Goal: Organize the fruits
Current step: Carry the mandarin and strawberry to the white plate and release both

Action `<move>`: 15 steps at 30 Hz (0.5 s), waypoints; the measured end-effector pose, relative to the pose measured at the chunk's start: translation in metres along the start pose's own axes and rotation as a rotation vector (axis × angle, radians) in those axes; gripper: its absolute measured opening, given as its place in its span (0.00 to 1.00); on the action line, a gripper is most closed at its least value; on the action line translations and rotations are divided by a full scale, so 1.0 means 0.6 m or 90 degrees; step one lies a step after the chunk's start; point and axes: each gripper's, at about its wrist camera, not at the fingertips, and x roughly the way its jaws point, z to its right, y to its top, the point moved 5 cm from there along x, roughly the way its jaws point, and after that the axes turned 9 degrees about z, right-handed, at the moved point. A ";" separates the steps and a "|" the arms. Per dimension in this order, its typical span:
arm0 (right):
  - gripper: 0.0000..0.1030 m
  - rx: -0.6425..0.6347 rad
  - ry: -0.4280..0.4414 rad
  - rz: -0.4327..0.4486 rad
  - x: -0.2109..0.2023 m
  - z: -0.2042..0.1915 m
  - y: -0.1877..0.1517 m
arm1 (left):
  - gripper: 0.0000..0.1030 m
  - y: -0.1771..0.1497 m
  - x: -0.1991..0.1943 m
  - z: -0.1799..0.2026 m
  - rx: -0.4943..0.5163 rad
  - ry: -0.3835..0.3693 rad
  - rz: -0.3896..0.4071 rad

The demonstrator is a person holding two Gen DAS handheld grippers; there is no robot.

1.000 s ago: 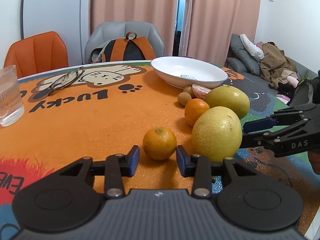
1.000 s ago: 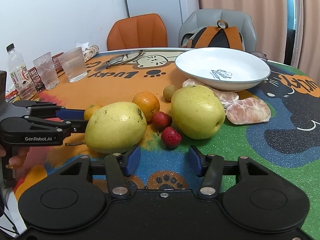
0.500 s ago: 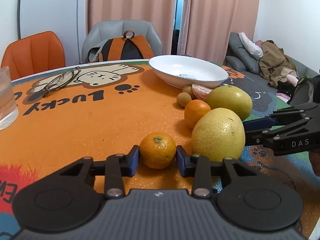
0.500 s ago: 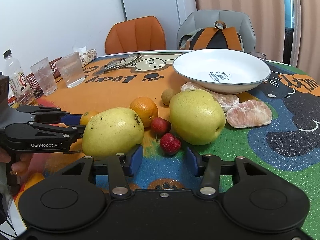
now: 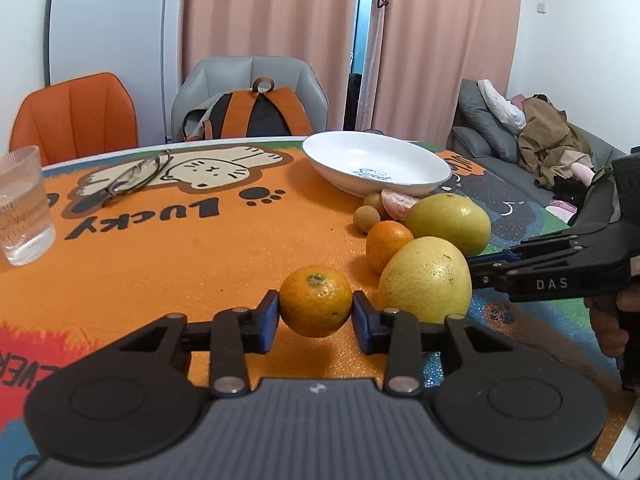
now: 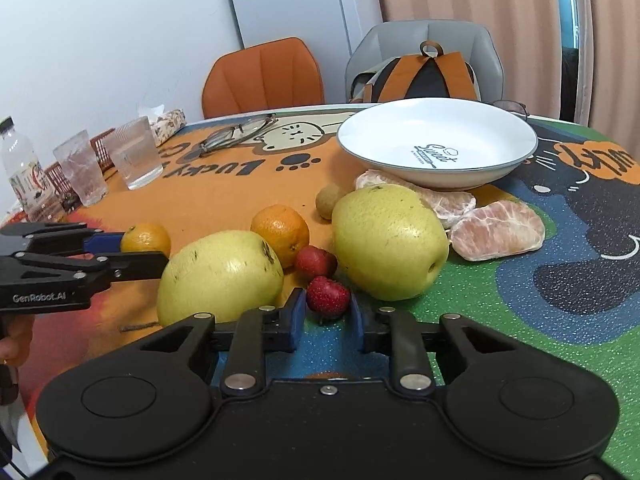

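My left gripper point(image 5: 316, 314) is shut on a small mandarin point(image 5: 316, 300), its blue pads pressing both sides just above the orange tablecloth. From the right wrist view, my right gripper point(image 6: 326, 314) has its jaws closing, and the pads touch the sides of the front strawberry point(image 6: 328, 295). A second strawberry point(image 6: 316, 261) lies behind it. Two big yellow pears point(image 6: 220, 276) point(image 6: 390, 240) flank them, with an orange point(image 6: 281, 232) and a small brown fruit point(image 6: 326, 200) further back. Peeled citrus segments point(image 6: 500, 230) lie by the empty white plate point(image 6: 400, 140).
Spectacles point(image 6: 240, 132) lie on the cat print. Two drinking glasses point(image 6: 136, 152) and a water bottle point(image 6: 22, 168) stand at the table's left edge. An orange chair point(image 6: 264, 76) and a grey chair with a backpack point(image 6: 424, 76) are behind the table.
The left jaws came in around the mandarin and now pinch it. The right jaws narrowed from wide apart to the sides of the front strawberry.
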 end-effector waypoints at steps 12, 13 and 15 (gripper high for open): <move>0.22 -0.064 0.010 0.018 -0.053 -0.008 0.040 | 0.36 0.049 -0.025 0.020 -0.007 -0.005 0.021; 0.22 -0.069 0.007 0.018 -0.056 -0.007 0.045 | 0.36 0.056 -0.026 0.023 -0.005 -0.007 0.025; 0.22 -0.081 0.002 0.024 -0.065 -0.003 0.058 | 0.36 0.069 -0.027 0.031 0.005 -0.011 0.036</move>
